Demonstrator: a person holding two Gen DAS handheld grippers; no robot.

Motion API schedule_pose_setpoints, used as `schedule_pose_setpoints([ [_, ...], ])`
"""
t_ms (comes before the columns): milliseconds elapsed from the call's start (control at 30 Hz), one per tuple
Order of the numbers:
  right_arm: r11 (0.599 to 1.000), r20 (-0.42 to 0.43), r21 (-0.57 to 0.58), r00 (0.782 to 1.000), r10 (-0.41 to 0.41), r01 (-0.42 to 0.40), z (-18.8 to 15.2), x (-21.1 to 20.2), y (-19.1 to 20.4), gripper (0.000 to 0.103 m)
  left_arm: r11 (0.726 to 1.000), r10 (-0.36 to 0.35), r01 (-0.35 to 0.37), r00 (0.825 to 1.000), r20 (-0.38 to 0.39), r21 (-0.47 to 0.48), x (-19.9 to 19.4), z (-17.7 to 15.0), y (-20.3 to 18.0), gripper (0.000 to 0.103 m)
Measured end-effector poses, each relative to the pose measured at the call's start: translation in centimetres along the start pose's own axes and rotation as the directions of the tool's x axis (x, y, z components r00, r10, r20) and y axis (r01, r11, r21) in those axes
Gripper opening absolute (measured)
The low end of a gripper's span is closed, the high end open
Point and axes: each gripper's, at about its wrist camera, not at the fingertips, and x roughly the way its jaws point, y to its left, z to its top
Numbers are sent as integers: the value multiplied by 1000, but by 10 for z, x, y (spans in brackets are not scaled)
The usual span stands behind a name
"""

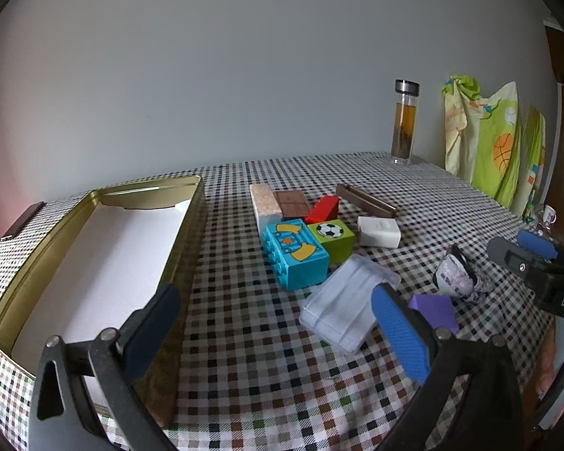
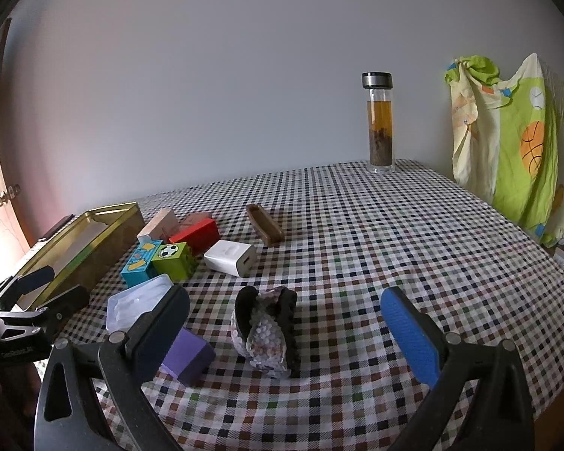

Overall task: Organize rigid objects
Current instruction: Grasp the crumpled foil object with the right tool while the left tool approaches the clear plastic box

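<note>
Both grippers' fingers [image 1: 398,332] apart, empty.

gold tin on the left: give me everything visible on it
The tin is a long rectangular box, gold metal by its look, open-topped with no lid on it. Inside lies a white liner or sheet; nothing else shows in it. It sits flat on the checked tablecloth at the left edge, left of the toy blocks. The left gripper hovers by its near end, jaws open.

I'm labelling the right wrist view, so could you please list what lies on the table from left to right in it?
Gold tin → blue block → green football block → white charger → brown tray → glass bottle.
</note>
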Motion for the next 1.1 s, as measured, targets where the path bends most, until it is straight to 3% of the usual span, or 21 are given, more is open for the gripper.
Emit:
schedule_pose_setpoints([
  [467, 1000, -51, -19, 999, -18, 17, 4, 18, -2, 103, 999, -50, 51, 994, -101, 6, 23, 2, -9, 102],
  [567, 999, -88, -36, 996, -22, 19, 6, 27, -1, 103, 997, -76, 77, 986, -151, -2, 32, 2, -11, 102],
  [833, 998, -222, -63, 975, -1, -14, 6, 52, 1, 103, 989, -91, 116, 967, -238, 94, 47, 5, -32, 102],
  [1000, 998, -282, -62, 959, 15, -33, 5, 63, 2, 102, 983, -67, 108, 964, -256, 151, 53, 6, -38, 102],
  [1100, 996, -302, -73, 953, 20, -44, 3, 67, 6, 100, 979, -109, 155, 946, -305, 131, 60, 4, -36, 91],
])
